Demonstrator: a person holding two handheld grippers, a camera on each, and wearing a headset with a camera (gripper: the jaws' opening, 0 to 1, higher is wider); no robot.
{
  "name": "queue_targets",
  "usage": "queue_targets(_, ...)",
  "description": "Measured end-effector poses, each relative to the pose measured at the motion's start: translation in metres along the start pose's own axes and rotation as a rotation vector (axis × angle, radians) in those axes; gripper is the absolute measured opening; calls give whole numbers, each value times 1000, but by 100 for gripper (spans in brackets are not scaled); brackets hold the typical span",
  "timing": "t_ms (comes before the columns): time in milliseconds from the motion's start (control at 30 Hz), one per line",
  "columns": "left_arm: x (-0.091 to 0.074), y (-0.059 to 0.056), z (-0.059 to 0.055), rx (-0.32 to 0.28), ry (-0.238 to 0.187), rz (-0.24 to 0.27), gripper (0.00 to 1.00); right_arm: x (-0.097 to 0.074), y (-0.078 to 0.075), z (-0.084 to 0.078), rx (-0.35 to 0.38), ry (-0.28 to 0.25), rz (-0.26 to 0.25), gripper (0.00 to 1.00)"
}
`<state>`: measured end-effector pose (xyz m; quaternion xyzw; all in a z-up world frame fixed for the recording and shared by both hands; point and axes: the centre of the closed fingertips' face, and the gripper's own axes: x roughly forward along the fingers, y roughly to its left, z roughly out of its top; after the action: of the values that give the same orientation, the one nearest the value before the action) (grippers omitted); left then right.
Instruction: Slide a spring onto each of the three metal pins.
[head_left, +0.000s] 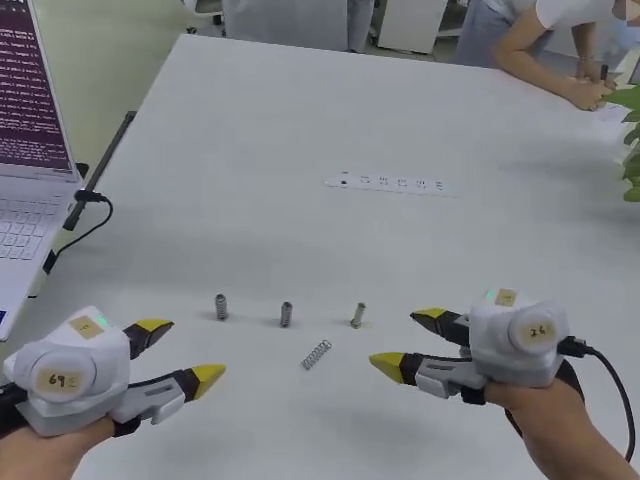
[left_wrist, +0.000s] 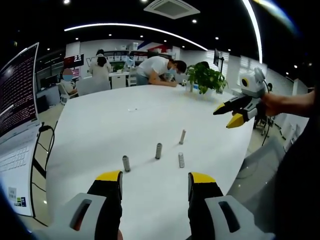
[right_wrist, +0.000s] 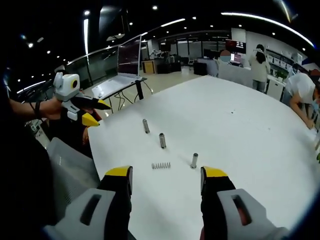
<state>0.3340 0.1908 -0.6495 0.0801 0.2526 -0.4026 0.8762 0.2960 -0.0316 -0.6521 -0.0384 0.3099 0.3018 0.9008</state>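
Observation:
Three short metal pins stand in a row on the white table (head_left: 300, 120): the left pin (head_left: 221, 307) and middle pin (head_left: 286, 314) look wrapped in coils, while the right pin (head_left: 358, 315) looks bare. A loose spring (head_left: 316, 354) lies flat just in front of them, also seen as the spring (right_wrist: 161, 165) and the spring (left_wrist: 181, 160). My left gripper (head_left: 180, 350) is open at the near left, short of the pins. My right gripper (head_left: 407, 340) is open at the near right, beside the loose spring. Neither one holds anything.
An open laptop (head_left: 25, 150) sits at the table's left edge with a black cable (head_left: 80, 235) plugged in. A flush socket strip (head_left: 385, 183) lies mid-table behind the pins. A person (head_left: 540, 40) leans on the far right corner, near a green plant (head_left: 630, 140).

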Motion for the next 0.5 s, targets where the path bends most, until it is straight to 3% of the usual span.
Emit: queue_targets(500,4,-5,3,7,4,-6,48,-17,-1,-6,55,-22,-36,57)
